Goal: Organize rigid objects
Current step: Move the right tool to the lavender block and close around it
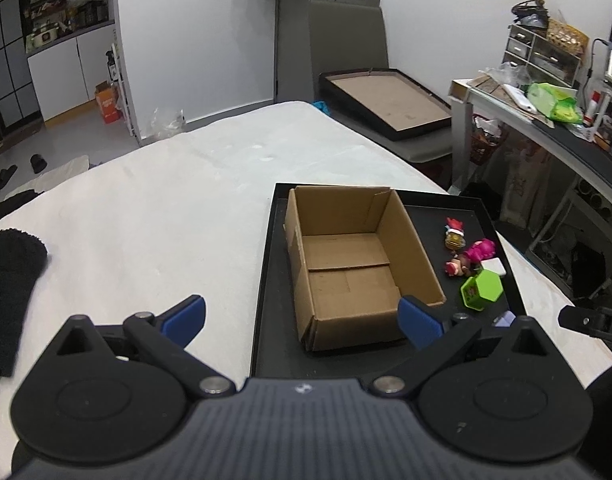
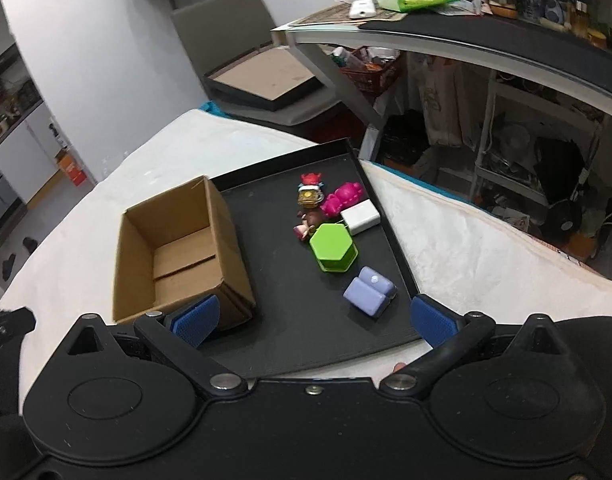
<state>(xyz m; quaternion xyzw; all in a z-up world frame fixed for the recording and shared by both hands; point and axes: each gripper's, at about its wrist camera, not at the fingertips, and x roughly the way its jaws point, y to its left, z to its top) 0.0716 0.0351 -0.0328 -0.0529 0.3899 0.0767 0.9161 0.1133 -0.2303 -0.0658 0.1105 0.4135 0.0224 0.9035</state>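
An open, empty cardboard box (image 1: 357, 264) stands on a black tray (image 1: 266, 280) on the white bed; it also shows in the right wrist view (image 2: 174, 248). Right of the box on the tray (image 2: 290, 320) lie a green hexagonal box (image 2: 333, 248), a lavender block (image 2: 369, 296), a white block (image 2: 361, 216), a pink toy (image 2: 341, 200), a red-and-gold figure (image 2: 310, 192) and a small brown figure (image 2: 307, 222). My left gripper (image 1: 302, 320) is open and empty before the box. My right gripper (image 2: 313, 320) is open and empty above the tray's near edge.
A black fuzzy cloth (image 1: 10, 280) lies at the left on the bed. A cluttered desk (image 2: 465, 28) stands to the right. A grey chair with a framed board (image 1: 385, 104) stands beyond the bed's far end.
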